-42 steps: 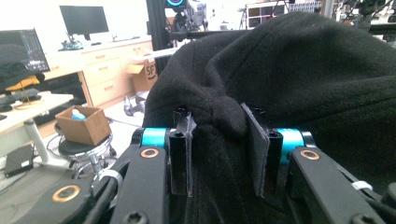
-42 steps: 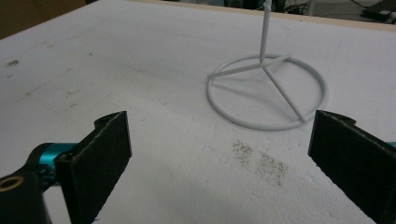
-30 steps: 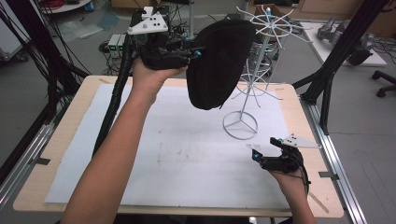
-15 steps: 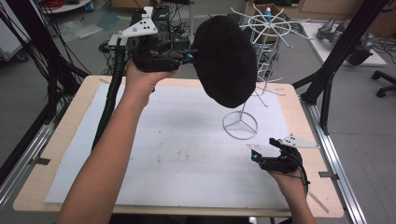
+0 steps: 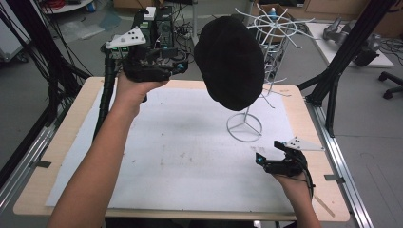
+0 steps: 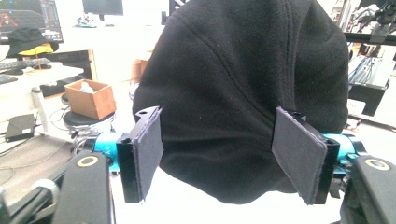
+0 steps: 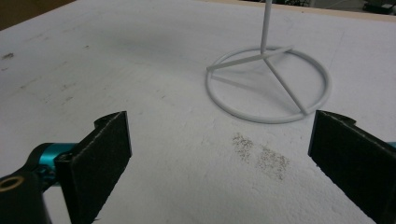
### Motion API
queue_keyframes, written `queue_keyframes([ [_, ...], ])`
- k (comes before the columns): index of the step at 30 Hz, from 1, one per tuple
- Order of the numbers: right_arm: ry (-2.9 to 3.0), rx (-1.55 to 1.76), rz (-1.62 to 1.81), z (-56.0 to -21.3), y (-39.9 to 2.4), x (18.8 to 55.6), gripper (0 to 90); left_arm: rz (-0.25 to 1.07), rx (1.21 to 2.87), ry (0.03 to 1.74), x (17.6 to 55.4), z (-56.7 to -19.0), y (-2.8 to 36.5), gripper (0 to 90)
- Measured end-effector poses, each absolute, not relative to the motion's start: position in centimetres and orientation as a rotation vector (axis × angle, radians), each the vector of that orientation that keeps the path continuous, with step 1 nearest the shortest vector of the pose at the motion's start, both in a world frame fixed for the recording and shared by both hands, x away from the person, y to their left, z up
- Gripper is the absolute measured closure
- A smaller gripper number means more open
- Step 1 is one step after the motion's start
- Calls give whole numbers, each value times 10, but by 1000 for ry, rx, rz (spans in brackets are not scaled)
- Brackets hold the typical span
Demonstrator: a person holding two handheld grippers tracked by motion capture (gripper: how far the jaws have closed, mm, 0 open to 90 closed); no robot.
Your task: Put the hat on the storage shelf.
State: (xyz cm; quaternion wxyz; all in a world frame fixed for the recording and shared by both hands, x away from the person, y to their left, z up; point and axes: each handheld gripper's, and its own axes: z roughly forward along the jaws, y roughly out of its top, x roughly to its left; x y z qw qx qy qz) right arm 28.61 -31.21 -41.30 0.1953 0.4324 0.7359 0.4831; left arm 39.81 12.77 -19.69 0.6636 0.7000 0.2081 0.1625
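A black fleece cap (image 5: 230, 61) hangs on an arm of the white wire rack (image 5: 274, 23), above the table. My left gripper (image 5: 182, 65) is held high just left of the cap and apart from it. Its jaws have just been opening and stand open, with nothing between the pads. In the left gripper view the cap (image 6: 243, 79) hangs close ahead of the left gripper (image 6: 222, 151). My right gripper (image 5: 268, 153) rests low at the front right, open, near the rack's ring base (image 7: 268, 84). Its pads (image 7: 105, 144) hold nothing.
A white mat (image 5: 176, 152) covers the wooden table (image 5: 43, 190). The rack's ring base (image 5: 244, 127) stands right of centre. Black frame posts (image 5: 332, 76) rise at the table's right and left edges. Cluttered benches and a wooden box (image 6: 91, 98) lie beyond the table.
The left gripper let go of the cap, opened, and drew back to the left. The cap now hangs on the rack. The right gripper has not moved.
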Motion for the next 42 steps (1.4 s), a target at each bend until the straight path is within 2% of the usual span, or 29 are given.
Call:
queue_keyframes([
  [15,2080,1208,1339,-416,-309,286,51,372,1619,510,371,-227,175,272],
  [29,2086,1205,1327,-418,-307,286,51,389,1705,550,336,-289,211,228],
  [42,2093,1203,1310,-419,-307,287,51,335,1714,593,314,-344,229,186],
])
